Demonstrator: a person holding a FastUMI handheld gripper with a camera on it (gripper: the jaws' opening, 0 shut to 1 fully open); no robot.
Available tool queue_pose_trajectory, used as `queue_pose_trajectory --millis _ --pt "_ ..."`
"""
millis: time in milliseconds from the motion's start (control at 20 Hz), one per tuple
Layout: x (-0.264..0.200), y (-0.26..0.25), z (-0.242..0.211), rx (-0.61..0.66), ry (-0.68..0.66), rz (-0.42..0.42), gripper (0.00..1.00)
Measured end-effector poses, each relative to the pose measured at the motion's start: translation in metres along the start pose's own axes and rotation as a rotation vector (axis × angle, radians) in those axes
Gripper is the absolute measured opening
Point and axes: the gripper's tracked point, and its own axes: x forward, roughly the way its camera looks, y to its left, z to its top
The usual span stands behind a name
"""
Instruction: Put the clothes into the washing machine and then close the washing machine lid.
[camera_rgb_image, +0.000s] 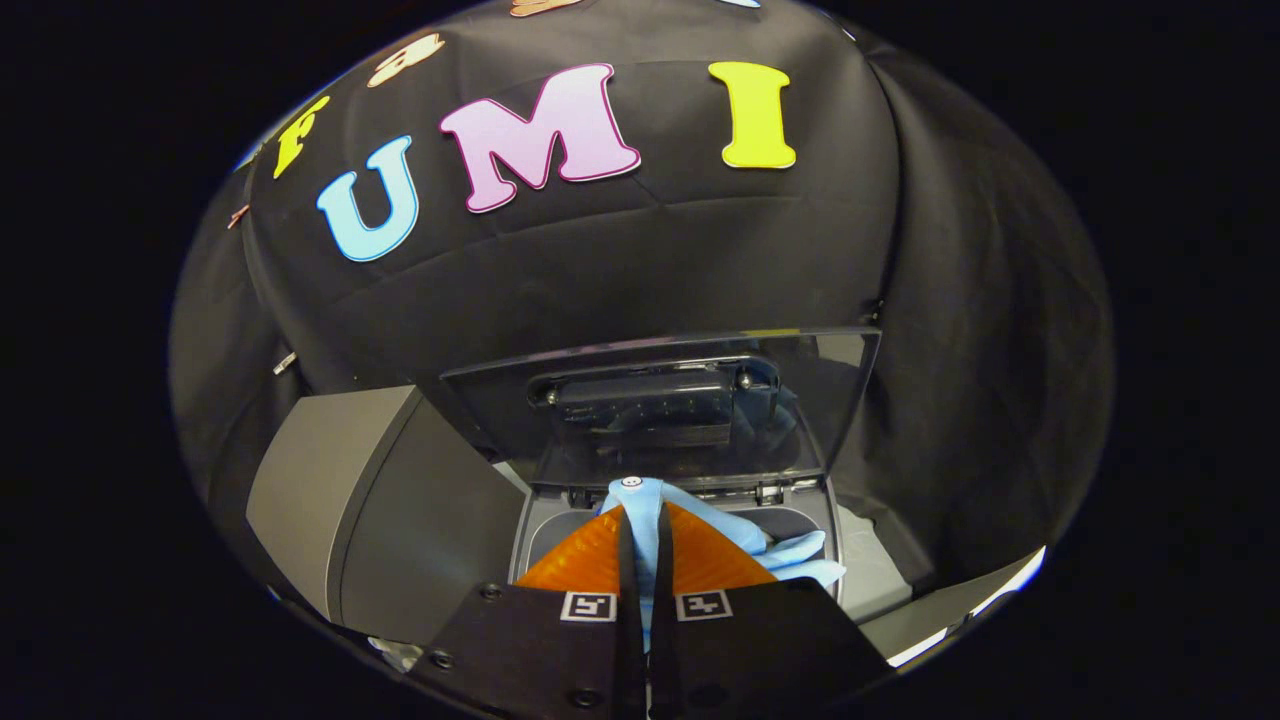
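My gripper (642, 520) is shut on a light blue garment (745, 545), pinching a fold of it between both fingers. The cloth spreads to the right of the fingers and hangs over the open mouth of the washing machine (800, 525). Just beyond the fingers, the machine's dark see-through lid (690, 400) stands raised and upright, with a dark handle block on it. A white button on the garment shows at the fingertips.
A grey box-like unit (350, 510) stands close to the left of the washing machine. Black booth cloth hangs behind and to both sides. A pale surface shows to the right of the machine.
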Motion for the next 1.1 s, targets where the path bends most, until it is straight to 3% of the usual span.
queue_pose_trajectory --millis 500,1100 --pt "0.037 -0.012 -0.042 -0.048 0.072 -0.031 0.07" --pt "0.119 -0.039 -0.182 -0.115 0.318 -0.099 0.07"
